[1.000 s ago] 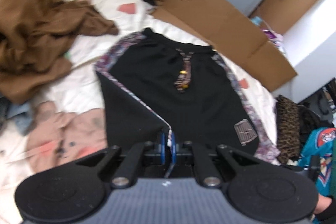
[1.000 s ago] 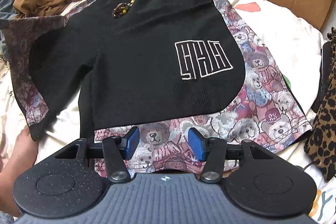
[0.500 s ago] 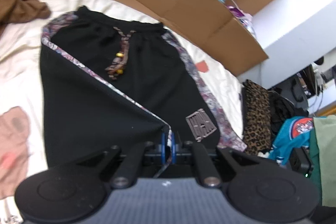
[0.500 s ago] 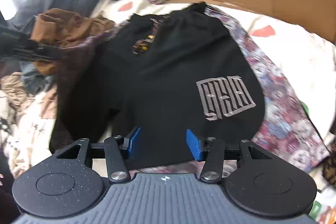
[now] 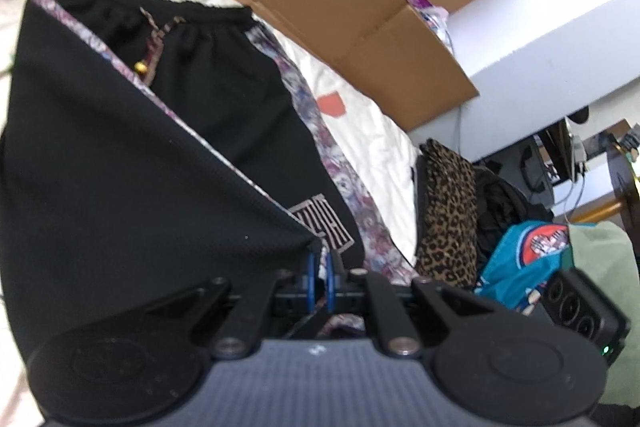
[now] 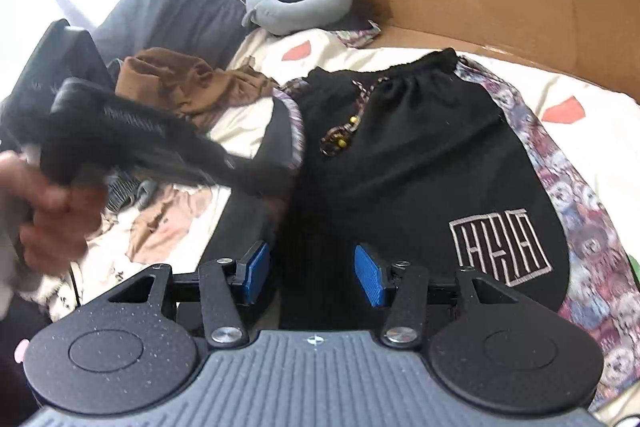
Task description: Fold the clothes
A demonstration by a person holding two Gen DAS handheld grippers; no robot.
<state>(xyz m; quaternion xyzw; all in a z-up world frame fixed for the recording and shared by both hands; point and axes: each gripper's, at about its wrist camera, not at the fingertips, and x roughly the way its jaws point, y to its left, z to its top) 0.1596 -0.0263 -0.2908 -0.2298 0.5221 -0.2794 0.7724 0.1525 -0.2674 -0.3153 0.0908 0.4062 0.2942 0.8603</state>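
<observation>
Left gripper (image 5: 320, 269), clamped on the hem of the shorts (image 6: 420, 163) on the bed (image 6: 560, 95), has carried one leg across the other; right gripper (image 6: 308, 269) hovers, jaws apart, empty.

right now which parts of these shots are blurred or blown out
Right wrist view: the left tool and hand smear with motion, window light top left blows out. Left wrist view: the shorts are soft, white wall glares.
</observation>
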